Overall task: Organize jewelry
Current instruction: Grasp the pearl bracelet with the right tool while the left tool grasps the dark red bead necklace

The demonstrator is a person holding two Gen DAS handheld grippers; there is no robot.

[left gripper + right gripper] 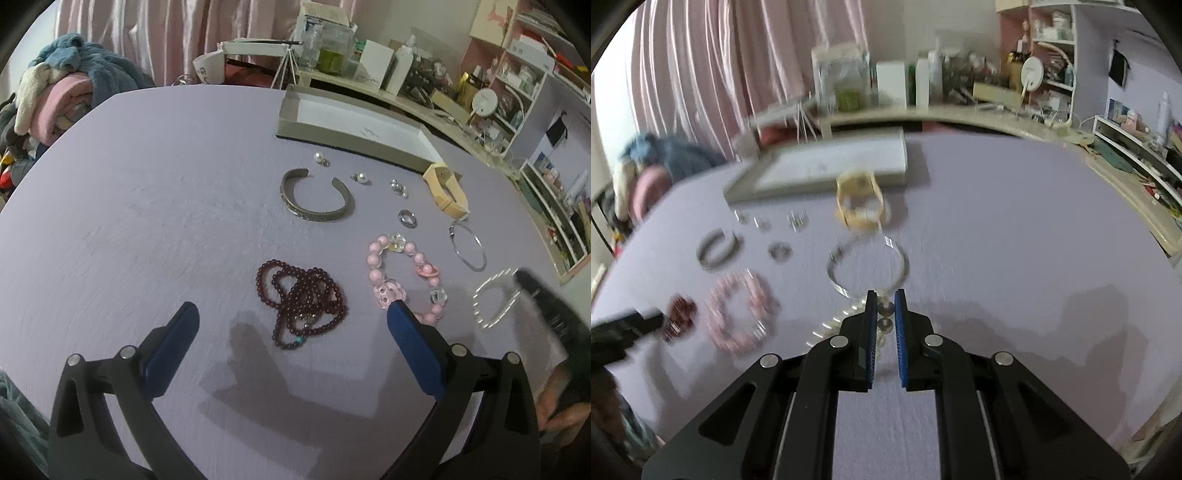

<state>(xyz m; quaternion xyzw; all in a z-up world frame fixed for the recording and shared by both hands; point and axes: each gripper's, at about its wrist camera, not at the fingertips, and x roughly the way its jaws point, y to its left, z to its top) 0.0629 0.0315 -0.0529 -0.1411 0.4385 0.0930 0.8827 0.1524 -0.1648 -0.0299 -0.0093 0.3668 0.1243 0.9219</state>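
Observation:
Jewelry lies spread on a lilac table (147,221). My left gripper (291,314) is open above a dark red bead string (301,306), with a pink bead bracelet (404,275) at its right finger. A silver cuff (317,199), pearl earrings (319,158), a ring (407,218), a thin bangle (467,247) and a beige watch strap (445,190) lie beyond. My right gripper (885,295) is shut on a pearl bracelet (834,325), which also shows in the left wrist view (493,299). An open grey box (351,125) stands at the back.
A cluttered shelf (424,85) and cubby units (524,74) run behind and right of the table. A pile of clothes (62,88) lies at the back left. Pink curtains (701,74) hang behind.

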